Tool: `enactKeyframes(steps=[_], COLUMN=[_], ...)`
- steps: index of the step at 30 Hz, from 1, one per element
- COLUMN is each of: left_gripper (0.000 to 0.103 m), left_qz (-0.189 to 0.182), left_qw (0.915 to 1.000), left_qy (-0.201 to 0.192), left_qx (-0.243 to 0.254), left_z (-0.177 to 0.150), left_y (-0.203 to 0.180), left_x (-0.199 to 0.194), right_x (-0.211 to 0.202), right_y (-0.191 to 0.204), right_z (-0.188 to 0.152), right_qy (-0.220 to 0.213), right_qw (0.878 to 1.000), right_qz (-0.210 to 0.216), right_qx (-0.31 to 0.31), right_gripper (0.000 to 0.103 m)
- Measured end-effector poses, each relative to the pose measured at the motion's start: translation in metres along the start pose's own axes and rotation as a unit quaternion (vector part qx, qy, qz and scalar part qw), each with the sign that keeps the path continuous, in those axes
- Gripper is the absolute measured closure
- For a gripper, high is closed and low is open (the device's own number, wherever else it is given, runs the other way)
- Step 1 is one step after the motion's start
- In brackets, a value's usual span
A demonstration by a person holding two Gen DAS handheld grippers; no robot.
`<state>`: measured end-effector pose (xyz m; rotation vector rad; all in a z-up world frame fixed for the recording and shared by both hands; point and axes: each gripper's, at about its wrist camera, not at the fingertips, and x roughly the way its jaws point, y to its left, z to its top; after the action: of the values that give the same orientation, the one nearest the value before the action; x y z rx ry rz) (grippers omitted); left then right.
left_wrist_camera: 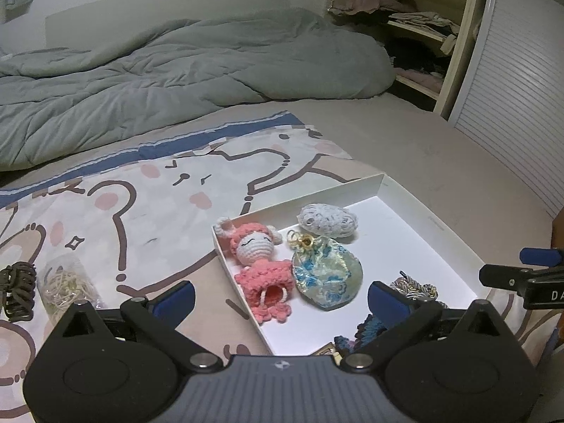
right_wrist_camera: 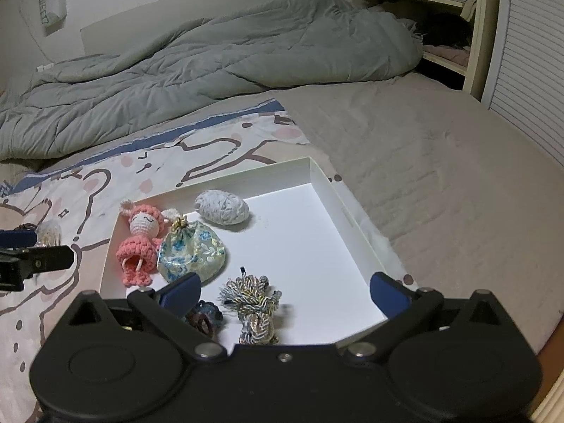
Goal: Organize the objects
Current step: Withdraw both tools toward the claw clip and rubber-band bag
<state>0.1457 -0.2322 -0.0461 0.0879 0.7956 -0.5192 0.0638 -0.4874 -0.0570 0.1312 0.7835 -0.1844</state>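
Observation:
A shallow white box [left_wrist_camera: 437, 225] [right_wrist_camera: 331, 183] lies on the bed. Inside are a pink crochet doll [left_wrist_camera: 262, 264] [right_wrist_camera: 139, 243], a floral pouch [left_wrist_camera: 328, 275] [right_wrist_camera: 192, 250], a pale crochet ball [left_wrist_camera: 328, 220] [right_wrist_camera: 222, 208], a knotted cord tassel [right_wrist_camera: 253, 308] [left_wrist_camera: 417, 289] and a dark crochet piece [right_wrist_camera: 204, 317] [left_wrist_camera: 366, 333]. My left gripper [left_wrist_camera: 282, 299] is open over the box's left wall, nothing between its fingers. My right gripper [right_wrist_camera: 285, 294] is open above the tassel without touching it. Left of the box lie a clear bag of rubber bands [left_wrist_camera: 65, 287] and a dark hair claw [left_wrist_camera: 17, 287].
A cartoon-print sheet [left_wrist_camera: 141, 204] covers the mattress under the box. A rumpled grey duvet [left_wrist_camera: 158, 77] fills the back. Open shelves with clothes [left_wrist_camera: 416, 24] and a slatted door [left_wrist_camera: 521, 81] stand at the right. Bare mattress [right_wrist_camera: 440, 176] spreads right of the box.

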Motion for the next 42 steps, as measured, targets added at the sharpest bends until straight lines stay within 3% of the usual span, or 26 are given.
enactKeyframes(steps=[18,42], left_gripper=[0.0,0.0], left_qz=[0.029,0.107], left_qw=[0.9989,0.9879], left_qy=[-0.01,-0.025], left_qx=[-0.036,-0.11], left_z=[-0.002,-0.021], left_y=[0.049,0.166], left_x=[-0.016,-0.055], right_x=[0.005,0.033], right_y=[0.037,0.161], right_z=[0.012,0.03], right_qy=[-0.022,-0.035], right_qw=[0.999,0.99], right_qz=[0.028,0.107], right_qx=[-0.014,-0.09], right_gripper=[0.0,0.0])
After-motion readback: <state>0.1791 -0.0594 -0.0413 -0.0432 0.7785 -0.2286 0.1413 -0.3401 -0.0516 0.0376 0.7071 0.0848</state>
